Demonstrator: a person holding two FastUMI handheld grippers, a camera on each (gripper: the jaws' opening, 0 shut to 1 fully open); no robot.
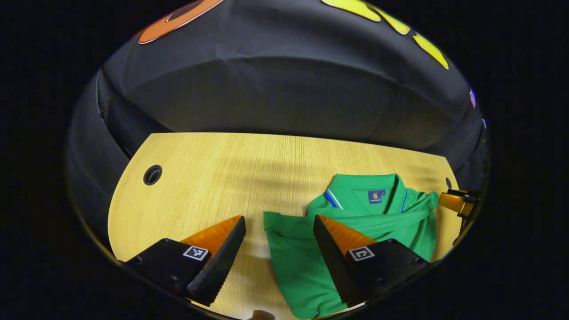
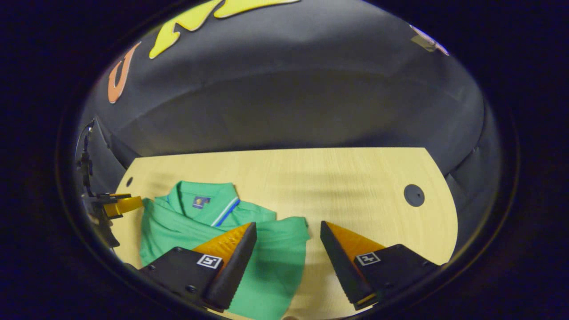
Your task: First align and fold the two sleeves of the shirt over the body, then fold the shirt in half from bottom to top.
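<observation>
Pale wood-grain table lies bare beside our green knit shirt; left gripper and right gripper gape wide, holding nothing.

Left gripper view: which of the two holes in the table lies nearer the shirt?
The small hole at the right edge, just past the shirt; the larger hole sits far off to the left.
</observation>
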